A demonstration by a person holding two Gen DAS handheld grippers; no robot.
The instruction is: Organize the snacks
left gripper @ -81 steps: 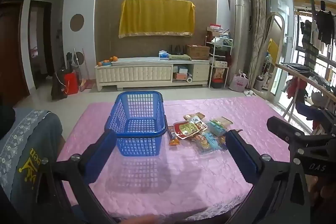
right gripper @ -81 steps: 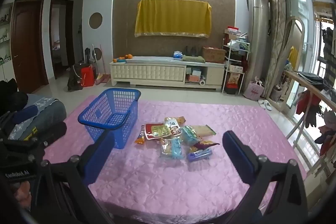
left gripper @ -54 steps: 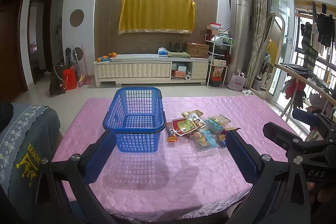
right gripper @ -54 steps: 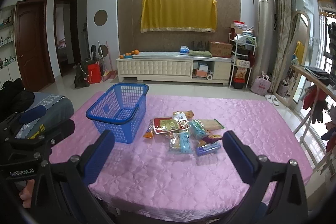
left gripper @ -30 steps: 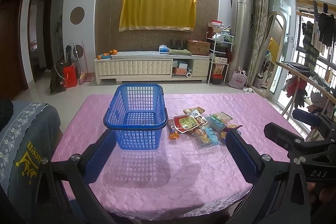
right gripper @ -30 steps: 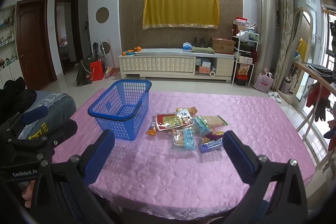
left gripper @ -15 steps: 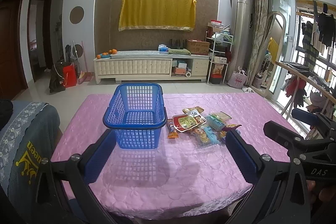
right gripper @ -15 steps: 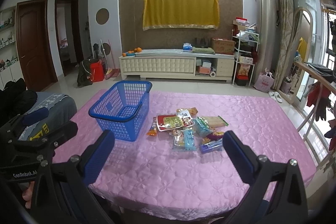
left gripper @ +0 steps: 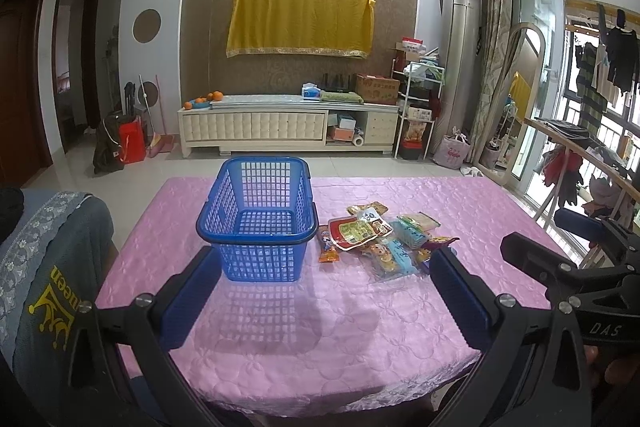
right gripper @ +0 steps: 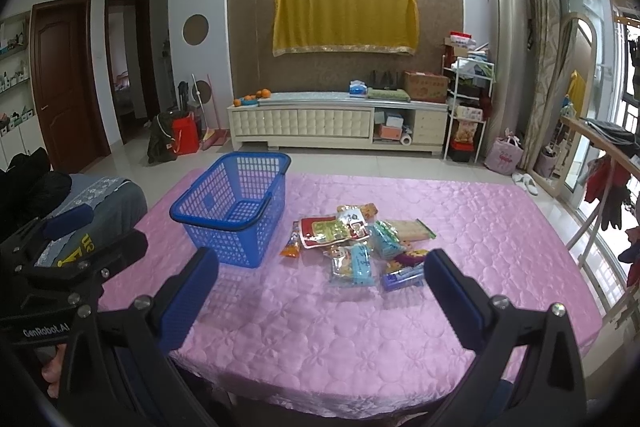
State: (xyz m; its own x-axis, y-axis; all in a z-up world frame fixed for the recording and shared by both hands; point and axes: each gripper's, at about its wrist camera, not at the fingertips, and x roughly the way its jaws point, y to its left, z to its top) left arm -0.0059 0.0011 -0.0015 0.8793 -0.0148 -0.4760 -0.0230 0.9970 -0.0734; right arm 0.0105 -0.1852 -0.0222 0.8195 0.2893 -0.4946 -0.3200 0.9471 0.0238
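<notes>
An empty blue mesh basket (left gripper: 256, 223) (right gripper: 234, 211) stands on the pink quilted tablecloth (left gripper: 320, 327) (right gripper: 320, 339). To its right lies a loose pile of snack packets (left gripper: 380, 239) (right gripper: 356, 239), among them a red tray pack (right gripper: 324, 227) and an orange packet (left gripper: 327, 250). My left gripper (left gripper: 324, 291) hangs open above the near part of the table, facing the basket. My right gripper (right gripper: 320, 287) is open too, in front of the snack pile. Both hold nothing.
A grey chair back with a patterned cover (left gripper: 44, 267) stands at the table's left edge. Beyond the table are a white TV cabinet (left gripper: 288, 131), a shelf rack (left gripper: 416, 107) and a clothes rail (left gripper: 580, 155) on the right. A hand (right gripper: 52, 371) grips the left tool.
Both grippers have drawn back and risen slightly from the table, so more of the tablecloth shows. Basket and snacks have not moved. Both grippers stay open.
</notes>
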